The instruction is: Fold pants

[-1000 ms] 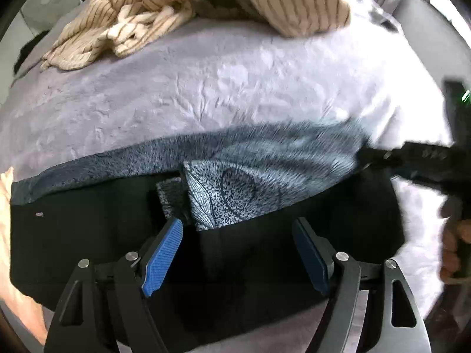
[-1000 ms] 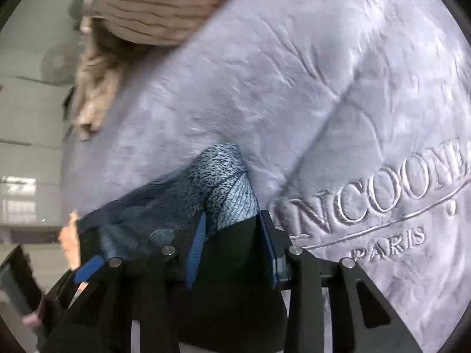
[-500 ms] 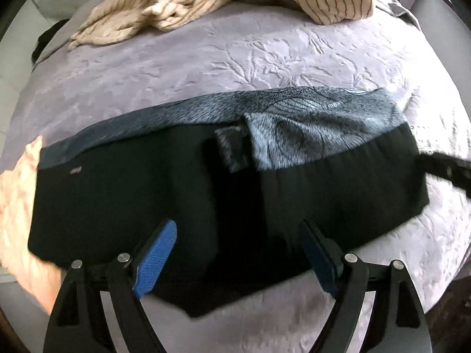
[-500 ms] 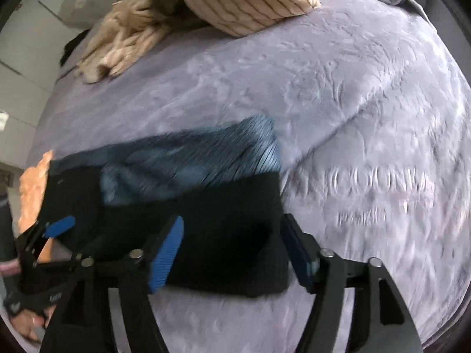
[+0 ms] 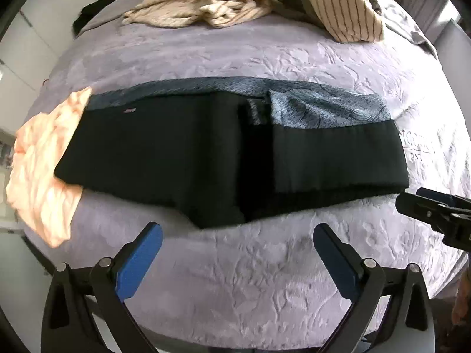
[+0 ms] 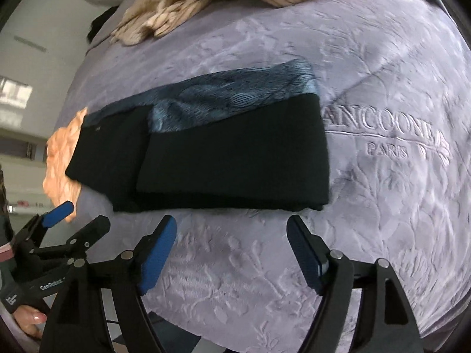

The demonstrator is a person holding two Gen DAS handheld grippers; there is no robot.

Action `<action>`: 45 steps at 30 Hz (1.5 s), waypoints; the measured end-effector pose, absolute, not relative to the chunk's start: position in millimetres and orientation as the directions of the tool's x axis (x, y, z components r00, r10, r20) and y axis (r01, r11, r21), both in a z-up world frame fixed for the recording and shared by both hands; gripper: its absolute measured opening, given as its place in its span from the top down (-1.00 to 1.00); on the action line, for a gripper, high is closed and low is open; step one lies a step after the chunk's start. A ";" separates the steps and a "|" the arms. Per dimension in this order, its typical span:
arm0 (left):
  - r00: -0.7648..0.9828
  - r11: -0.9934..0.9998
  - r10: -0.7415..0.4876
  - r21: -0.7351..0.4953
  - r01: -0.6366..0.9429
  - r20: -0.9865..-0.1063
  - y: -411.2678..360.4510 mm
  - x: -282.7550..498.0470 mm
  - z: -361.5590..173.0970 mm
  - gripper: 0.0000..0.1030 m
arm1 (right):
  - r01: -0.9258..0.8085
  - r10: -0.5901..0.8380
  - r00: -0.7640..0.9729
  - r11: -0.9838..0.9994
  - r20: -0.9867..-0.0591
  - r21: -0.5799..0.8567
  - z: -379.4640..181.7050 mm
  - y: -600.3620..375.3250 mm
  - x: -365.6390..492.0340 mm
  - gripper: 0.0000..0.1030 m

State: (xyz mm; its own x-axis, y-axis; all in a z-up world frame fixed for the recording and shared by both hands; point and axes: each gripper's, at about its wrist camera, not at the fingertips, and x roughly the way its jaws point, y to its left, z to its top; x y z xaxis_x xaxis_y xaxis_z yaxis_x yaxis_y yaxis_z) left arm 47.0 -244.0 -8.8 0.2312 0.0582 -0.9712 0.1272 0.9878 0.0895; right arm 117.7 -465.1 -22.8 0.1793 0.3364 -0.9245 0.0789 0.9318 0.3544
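Black pants with a blue-grey leaf-patterned lining (image 5: pixel 232 153), folded into a long flat band, lie across the middle of both frames, long axis running left to right, the patterned strip along the far edge. The left end overlaps a crumpled peach-coloured cloth (image 5: pixel 44 173). They rest on a lilac embossed plush bedspread (image 5: pixel 265 288) with raised lettering at the right of the right wrist view. A heap of cream striped clothes (image 5: pixel 223 3) sits at the top, with pale wall behind. The left gripper (image 5: pixel 237 242), at bottom centre, has just been opening; its blue-padded jaws stand wide with nothing between them. The right gripper (image 6: pixel 232 236) likewise has just been opening, empty, clear of the pants.
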 end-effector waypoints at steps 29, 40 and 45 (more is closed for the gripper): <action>0.204 0.961 -0.035 0.023 0.277 -0.978 -49.4 100.6 -16.5 -1.00 | 0.055 0.169 0.167 0.982 -0.971 0.180 -12.8 -232.5 116.5 -0.85; 0.186 0.983 -0.044 -0.009 0.184 -0.981 -20.6 105.8 -29.6 -1.00 | 0.031 0.126 0.101 0.991 -0.987 0.130 -14.7 -214.1 134.2 -0.85; 0.180 0.994 -0.024 -0.004 0.111 -0.983 -9.6 109.5 -39.9 -1.00 | 0.007 0.115 0.084 0.993 -0.990 0.116 -15.5 -217.5 138.4 -0.85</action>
